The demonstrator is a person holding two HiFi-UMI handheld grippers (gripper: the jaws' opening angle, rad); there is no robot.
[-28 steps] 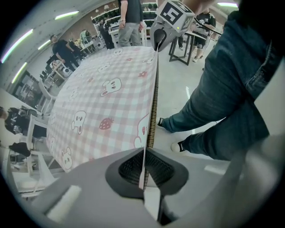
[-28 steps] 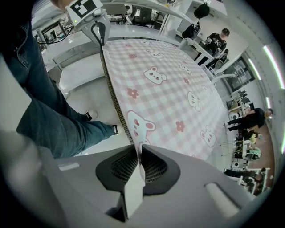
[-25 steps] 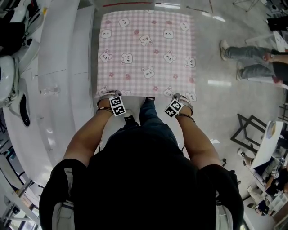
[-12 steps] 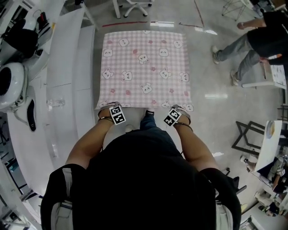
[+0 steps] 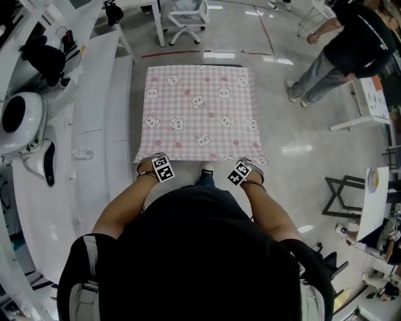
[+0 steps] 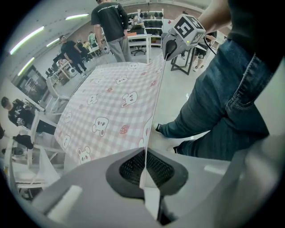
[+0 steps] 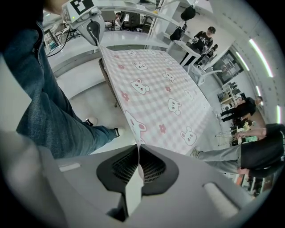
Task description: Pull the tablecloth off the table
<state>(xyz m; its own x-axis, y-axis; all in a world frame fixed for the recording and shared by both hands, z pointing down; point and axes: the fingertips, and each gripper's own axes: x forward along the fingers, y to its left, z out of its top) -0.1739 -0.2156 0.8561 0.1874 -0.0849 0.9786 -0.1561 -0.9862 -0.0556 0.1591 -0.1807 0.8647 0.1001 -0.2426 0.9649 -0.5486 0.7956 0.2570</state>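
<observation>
A glossy grey floor (image 5: 313, 144) is reflecting the ceiling's strip lights (image 6: 27, 40). White curved counters (image 5: 94, 113) are running along its left edge. A white office chair (image 5: 186, 12) is standing at its far edge. A bystander (image 5: 341, 47) is standing at its far right corner, and a black folding stand (image 5: 341, 191) is sitting along its right edge.

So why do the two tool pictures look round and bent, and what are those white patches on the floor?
Left gripper view and right gripper view: wide-angle lenses give dark rounded corners and make the tablecloth bulge; the left tool and right tool loom soft and grey close to the lens. Head view: the white patches are ceiling lights mirrored in the glossy floor.
</observation>
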